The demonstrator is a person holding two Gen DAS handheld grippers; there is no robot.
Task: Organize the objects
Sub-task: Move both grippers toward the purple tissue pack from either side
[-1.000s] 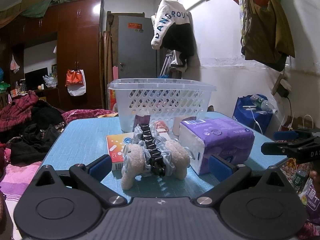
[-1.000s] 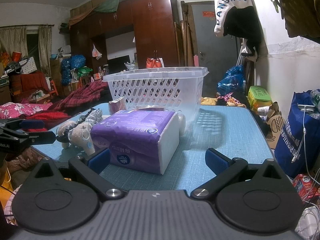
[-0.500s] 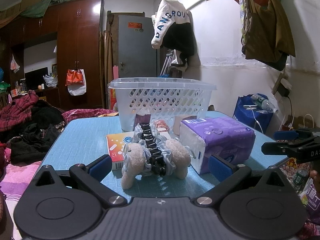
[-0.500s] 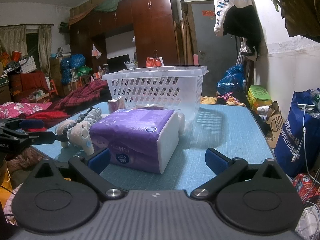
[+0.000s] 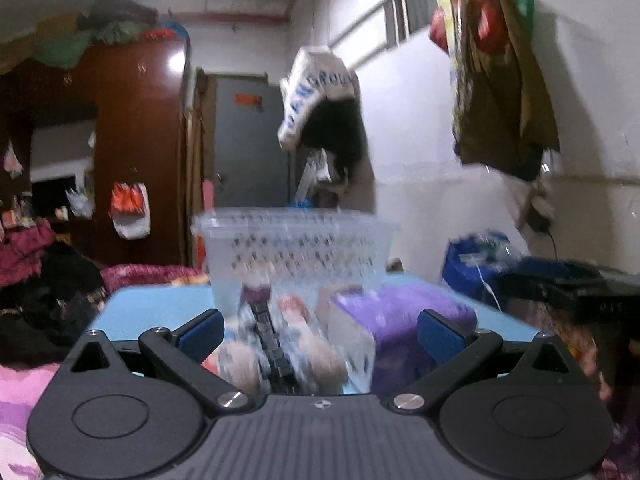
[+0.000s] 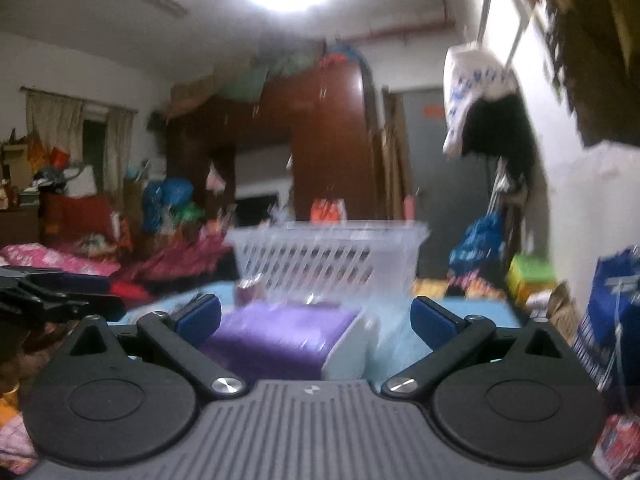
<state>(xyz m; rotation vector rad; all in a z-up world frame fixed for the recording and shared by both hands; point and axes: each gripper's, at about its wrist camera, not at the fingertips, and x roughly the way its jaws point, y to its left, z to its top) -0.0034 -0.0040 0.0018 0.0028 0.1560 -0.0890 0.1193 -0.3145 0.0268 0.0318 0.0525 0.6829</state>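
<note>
Both views were motion-blurred. The white perforated plastic basket [image 5: 296, 248] [image 6: 330, 258] stood at the far side of the light blue table [image 5: 152, 308] [image 6: 472, 312]; its contents could not be told through the blur. In front of the basket lay the purple plastic-wrapped tissue pack [image 5: 396, 320] [image 6: 280, 336], and just left of it the beige plush toy wrapped with a dark beaded band [image 5: 280, 352], with an orange-and-white flat box [image 5: 210, 362] partly under it.

The left gripper [image 5: 320, 330] had its blue-padded fingers wide apart, empty, with the plush toy low between them and the tissue pack's left part by the right pad. The right gripper [image 6: 316, 318] was also spread wide and empty, with the tissue pack between its fingers, nearer the left pad; contact could not be told.
</note>
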